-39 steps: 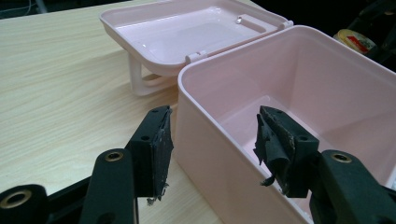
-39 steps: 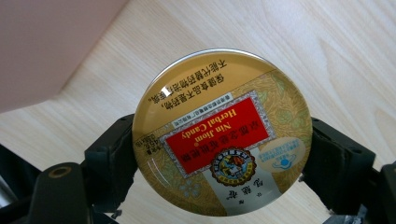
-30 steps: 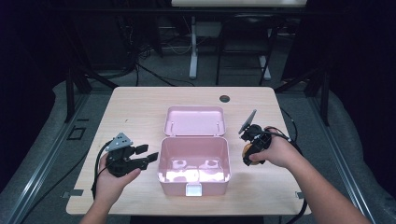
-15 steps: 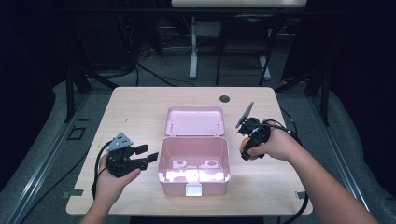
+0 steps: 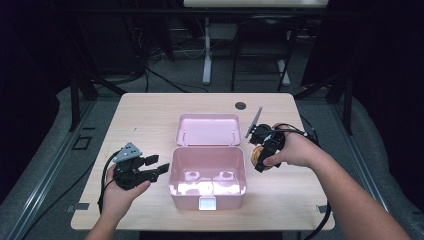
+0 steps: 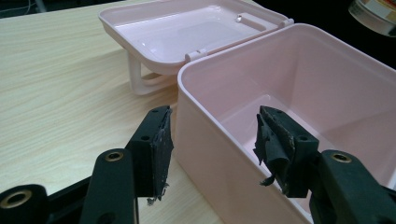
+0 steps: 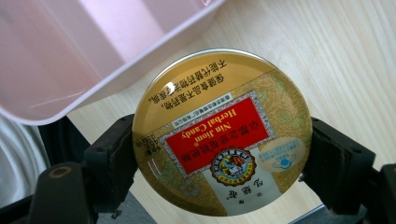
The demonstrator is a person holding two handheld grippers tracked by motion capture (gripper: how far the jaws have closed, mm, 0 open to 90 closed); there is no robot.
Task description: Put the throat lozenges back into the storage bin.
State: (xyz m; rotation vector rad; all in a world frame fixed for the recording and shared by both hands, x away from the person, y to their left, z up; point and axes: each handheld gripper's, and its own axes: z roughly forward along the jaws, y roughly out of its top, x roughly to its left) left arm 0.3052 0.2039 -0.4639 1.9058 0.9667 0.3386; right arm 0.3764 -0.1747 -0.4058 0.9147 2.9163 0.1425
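Note:
An open pink plastic box stands at the table's middle front, its lid lying back behind it. My left gripper is at the box's left wall. Its jaws are open and straddle that wall, one pad outside and one inside, neither pressing. My right gripper hovers just right of the box, shut on a round gold candy tin. In the right gripper view the tin, with a red label, sits between both pads beside the box's edge.
A dark round cable hole sits near the table's far edge. Cables trail from both grippers off the table's sides. Bare wood lies left of the box and behind the lid. The box looks empty inside.
My right hand has lifted the tin and drawn it slightly up and away from the table beside the box. The left gripper has stayed where it was.

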